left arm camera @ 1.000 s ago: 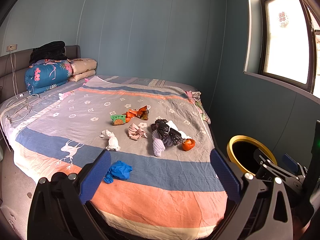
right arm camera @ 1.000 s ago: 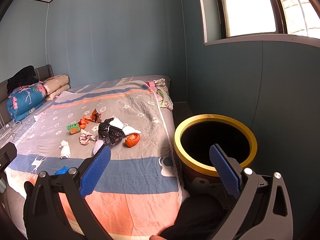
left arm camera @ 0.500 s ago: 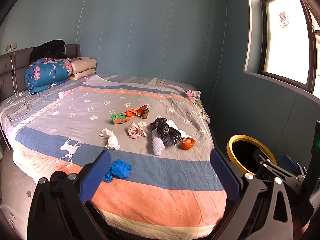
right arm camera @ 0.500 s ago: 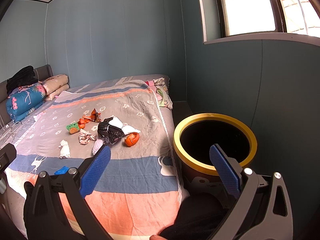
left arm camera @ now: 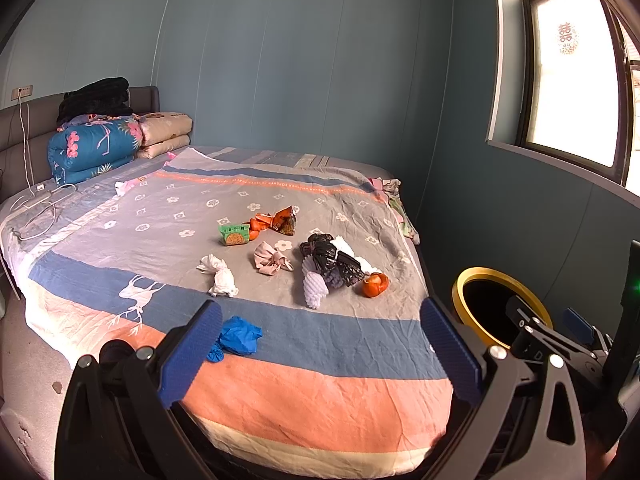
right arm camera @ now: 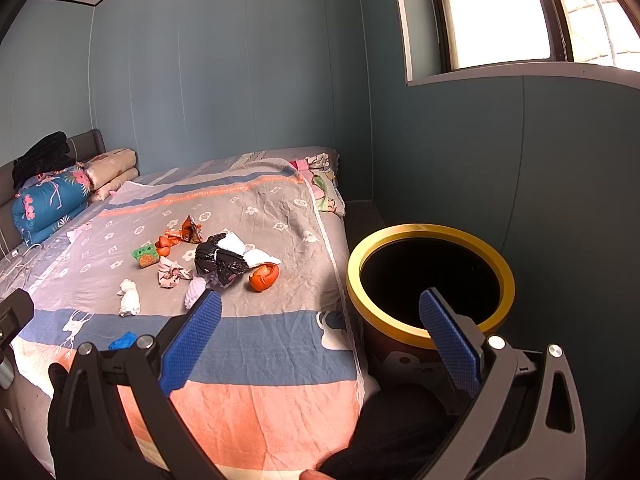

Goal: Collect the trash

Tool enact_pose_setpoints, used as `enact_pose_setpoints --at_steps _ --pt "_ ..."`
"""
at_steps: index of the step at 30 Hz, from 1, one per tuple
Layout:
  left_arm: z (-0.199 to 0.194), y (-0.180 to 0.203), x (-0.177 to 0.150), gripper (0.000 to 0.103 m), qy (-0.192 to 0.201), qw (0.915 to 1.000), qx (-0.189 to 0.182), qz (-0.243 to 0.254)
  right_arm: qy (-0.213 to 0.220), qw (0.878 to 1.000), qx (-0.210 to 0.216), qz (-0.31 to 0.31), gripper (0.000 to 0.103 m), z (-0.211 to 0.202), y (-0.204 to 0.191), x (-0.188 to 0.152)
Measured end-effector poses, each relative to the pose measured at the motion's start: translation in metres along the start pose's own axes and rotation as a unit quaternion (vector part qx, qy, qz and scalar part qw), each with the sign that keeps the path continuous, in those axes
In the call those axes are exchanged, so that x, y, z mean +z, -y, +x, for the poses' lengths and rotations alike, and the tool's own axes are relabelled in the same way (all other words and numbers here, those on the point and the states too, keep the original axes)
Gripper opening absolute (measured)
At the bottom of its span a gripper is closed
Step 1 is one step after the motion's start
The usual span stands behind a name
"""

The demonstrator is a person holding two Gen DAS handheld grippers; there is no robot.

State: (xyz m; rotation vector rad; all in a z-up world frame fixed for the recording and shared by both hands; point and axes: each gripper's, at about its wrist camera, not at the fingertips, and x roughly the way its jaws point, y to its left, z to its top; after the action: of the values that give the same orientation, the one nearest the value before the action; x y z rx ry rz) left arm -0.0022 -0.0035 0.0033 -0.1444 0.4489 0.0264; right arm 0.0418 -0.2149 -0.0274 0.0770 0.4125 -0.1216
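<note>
Several bits of trash lie on the striped bedspread (left arm camera: 160, 248): a crumpled blue glove (left arm camera: 239, 336), white tissue (left arm camera: 219, 276), pink wrapper (left arm camera: 270, 261), black bag (left arm camera: 332, 258), white foam net (left arm camera: 314, 289), orange peel (left arm camera: 375, 283), green snack pack (left arm camera: 234, 234) and orange wrappers (left arm camera: 276, 221). A yellow-rimmed bin (right arm camera: 430, 280) stands on the floor right of the bed. My left gripper (left arm camera: 320, 350) is open, held above the bed's foot with the blue glove near its left finger. My right gripper (right arm camera: 320, 336) is open, its right finger over the bin's near rim.
Folded quilts (left arm camera: 96, 148) and pillows (left arm camera: 166, 134) are stacked at the headboard, with a charging cable (left arm camera: 36, 208) on the bed's left side. Clothes (right arm camera: 324, 188) hang off the far right corner. A blue wall and window (right arm camera: 500, 12) close in the right side.
The left wrist view has dipped and drawn slightly nearer the bed, so the trash sits a little higher in frame. The right gripper has barely moved. Both grippers stay open.
</note>
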Motion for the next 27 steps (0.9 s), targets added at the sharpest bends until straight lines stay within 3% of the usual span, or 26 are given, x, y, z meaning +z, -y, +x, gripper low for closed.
enact_pose_setpoints --at_steps 18,27 --pt "0.008 -0.002 0.000 0.096 -0.014 0.9999 0.003 -0.006 -0.007 1.000 -0.002 0.004 0.095 0.002 0.001 -0.006" --pt "0.031 -0.011 -0.001 0.096 -0.046 0.9989 0.011 -0.005 -0.020 1.000 0.004 -0.019 0.095 0.022 -0.007 -0.005"
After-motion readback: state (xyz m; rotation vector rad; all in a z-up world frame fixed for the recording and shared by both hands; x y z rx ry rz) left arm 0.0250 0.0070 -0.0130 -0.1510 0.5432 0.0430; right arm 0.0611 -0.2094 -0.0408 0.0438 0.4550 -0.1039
